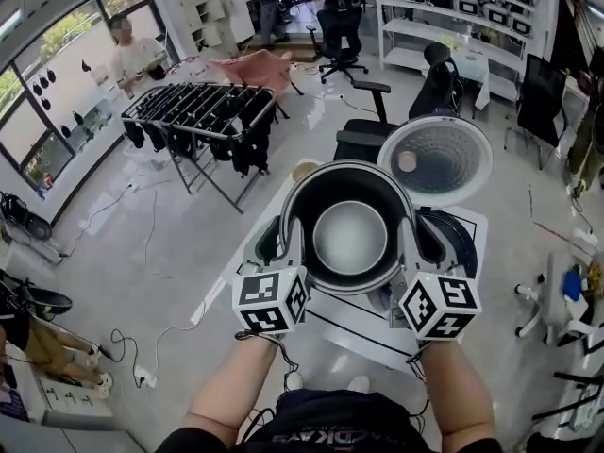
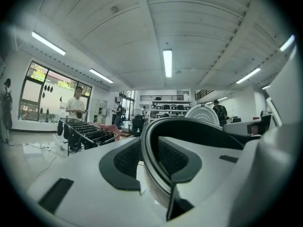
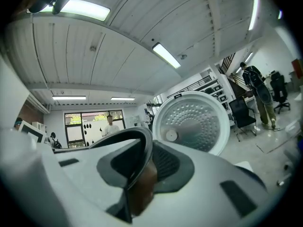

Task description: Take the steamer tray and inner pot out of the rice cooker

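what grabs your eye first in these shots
The dark inner pot fills the middle of the head view, its rim gripped on either side by the left gripper and right gripper. Just behind it to the right stands the rice cooker's open lid, and farther left a drying rack hung with dark clothes.

The round metal inner pot (image 1: 349, 239) has a black rim and a pale grey inside. The white rice-cooker lid (image 1: 436, 159) shows a silver dotted liner. The left gripper (image 1: 283, 234) and right gripper (image 1: 420, 236) bear cubes with black-and-white square markers.
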Tool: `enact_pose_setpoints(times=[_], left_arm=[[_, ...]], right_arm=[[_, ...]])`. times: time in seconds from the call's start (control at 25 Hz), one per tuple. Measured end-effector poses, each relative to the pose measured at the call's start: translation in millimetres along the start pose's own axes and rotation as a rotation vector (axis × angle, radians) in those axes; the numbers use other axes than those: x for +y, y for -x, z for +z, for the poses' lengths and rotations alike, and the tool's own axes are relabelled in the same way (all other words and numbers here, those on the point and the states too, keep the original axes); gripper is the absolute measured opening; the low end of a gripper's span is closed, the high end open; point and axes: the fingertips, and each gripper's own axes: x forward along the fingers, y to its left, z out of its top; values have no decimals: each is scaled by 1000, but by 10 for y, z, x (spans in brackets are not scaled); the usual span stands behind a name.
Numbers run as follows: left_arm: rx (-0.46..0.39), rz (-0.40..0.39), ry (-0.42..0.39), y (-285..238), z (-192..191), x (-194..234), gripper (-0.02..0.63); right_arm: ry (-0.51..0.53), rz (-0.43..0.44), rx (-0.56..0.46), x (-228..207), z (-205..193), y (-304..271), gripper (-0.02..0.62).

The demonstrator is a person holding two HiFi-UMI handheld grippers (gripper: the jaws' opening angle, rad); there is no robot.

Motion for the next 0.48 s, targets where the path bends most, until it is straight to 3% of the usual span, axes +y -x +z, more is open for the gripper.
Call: enact_pose_setpoints(times=[0.48], left_arm=[[91,43,33,168,-457,1232,103]], right_arm=[[-11,32,100,930,-779,-538,80]])
